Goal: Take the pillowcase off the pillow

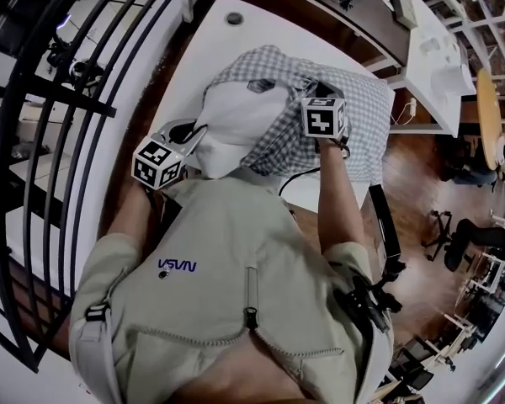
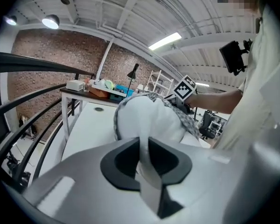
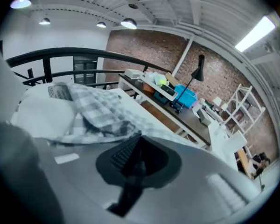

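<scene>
**Operator:** How many items are in use?

**Inspector:** One pillow (image 1: 236,124), white. One pillowcase (image 1: 358,112), grey-checked. Two grippers, one in each of the person's hands. The pillowcase is peeled partway back, so the pillow's near end is bare.

**Operator:** What is the state of each tool?

**Inspector:** The left gripper (image 2: 143,143) has its jaws clamped on a fold of the bare pillow corner. The white bulk of the pillow rises straight ahead of it. The right gripper (image 3: 137,139) has its jaws pressed together on the open edge of the pillowcase. The checked cloth spreads ahead of it and to its left.

**Operator:** Where is the pillow?

**Inspector:** It lies on one white table (image 1: 223,45), between the two grippers. Its covered end lies beyond the right gripper.

**Operator:** What surrounds them?

**Inspector:** One black curved railing (image 1: 67,150) runs along the outer side of the left gripper. A brick wall (image 2: 46,62) stands ahead of both tools. In front of it is one cluttered desk (image 3: 177,115) carrying one black desk lamp (image 3: 199,66) and one blue bin (image 3: 189,97). A wooden floor (image 1: 412,171) lies on the outer side of the right gripper. The ceiling overhead has white beams, round lamps and strip lights.
</scene>
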{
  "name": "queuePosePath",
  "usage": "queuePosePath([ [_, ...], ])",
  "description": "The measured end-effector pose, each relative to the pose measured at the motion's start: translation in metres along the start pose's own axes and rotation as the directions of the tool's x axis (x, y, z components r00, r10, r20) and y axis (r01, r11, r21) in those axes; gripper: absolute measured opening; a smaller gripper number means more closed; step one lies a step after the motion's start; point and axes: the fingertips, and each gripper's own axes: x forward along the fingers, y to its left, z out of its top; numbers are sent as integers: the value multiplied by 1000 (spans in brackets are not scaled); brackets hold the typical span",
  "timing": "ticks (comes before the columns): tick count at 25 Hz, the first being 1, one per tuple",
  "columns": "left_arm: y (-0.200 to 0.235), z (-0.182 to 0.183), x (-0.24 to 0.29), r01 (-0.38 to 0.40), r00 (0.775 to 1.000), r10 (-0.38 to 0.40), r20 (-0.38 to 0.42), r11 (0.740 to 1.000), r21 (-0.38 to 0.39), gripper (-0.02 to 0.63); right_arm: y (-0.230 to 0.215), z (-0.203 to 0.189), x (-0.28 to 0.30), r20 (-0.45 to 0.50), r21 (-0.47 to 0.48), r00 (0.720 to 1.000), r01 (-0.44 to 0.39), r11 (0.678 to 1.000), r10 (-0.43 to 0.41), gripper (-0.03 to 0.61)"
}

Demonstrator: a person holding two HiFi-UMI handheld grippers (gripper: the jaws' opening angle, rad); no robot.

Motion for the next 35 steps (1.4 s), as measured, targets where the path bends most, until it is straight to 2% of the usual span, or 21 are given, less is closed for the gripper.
queuePosePath([
  [3,6,-3,5,-18,999,18,-31,1000,9,113,18,2,4,15,-89,999,-30,996,31,6],
  [6,2,25,-3,-22,999,21,28,1000,22,172,17,7,0,34,-98,998,-43,994,47,6],
  [9,-3,66,-12,-13,990,7,144,999,44,156,15,12,-9,64,-66,994,-82,994,86,21],
  [10,-1,75,-11,-23,987,15,162,998,50,155,16,14,-11,71,-58,992,-99,993,103,35],
  [12,13,83,-2,-72,987,64,149,996,49,155,21,17,-14,78,-35,988,-134,990,137,46],
  [14,35,80,15,-126,986,126,112,992,1,168,30,24,-20,84,-29,978,-187,982,189,64],
  [16,52,80,34,-135,986,144,88,986,-101,206,45,36,-30,98,-47,958,-266,963,269,93],
  [18,62,82,50,-114,989,130,75,974,-194,258,65,52,-46,127,-99,919,-364,926,374,107],
  [19,65,82,57,-108,990,124,60,970,-217,277,77,61,-56,146,-141,888,-418,897,437,112],
  [21,68,77,70,-106,994,111,7,970,-219,288,101,79,-78,186,-220,803,-528,820,567,112],
  [23,65,70,80,-95,995,88,-46,976,-198,277,117,102,-95,237,-246,711,-615,749,662,112],
  [24,61,68,82,-81,996,71,-61,978,-190,243,121,115,-99,265,-242,677,-642,727,686,112],
  [25,57,67,84,-63,996,51,-68,981,-184,204,122,127,-97,285,-235,660,-655,718,695,112],
  [26,51,66,85,-47,997,35,-72,983,-176,164,121,139,-91,293,-229,659,-655,720,692,112],
  [27,46,66,86,-37,997,25,-75,986,-164,126,121,148,-80,286,-227,671,-647,728,684,113],
  [30,32,65,86,-37,996,29,-82,995,-97,49,133,161,-36,179,-231,718,-634,738,673,169],
  [35,12,68,80,-47,997,49,-66,998,29,28,164,137,25,-98,-311,793,-599,738,602,187],
])
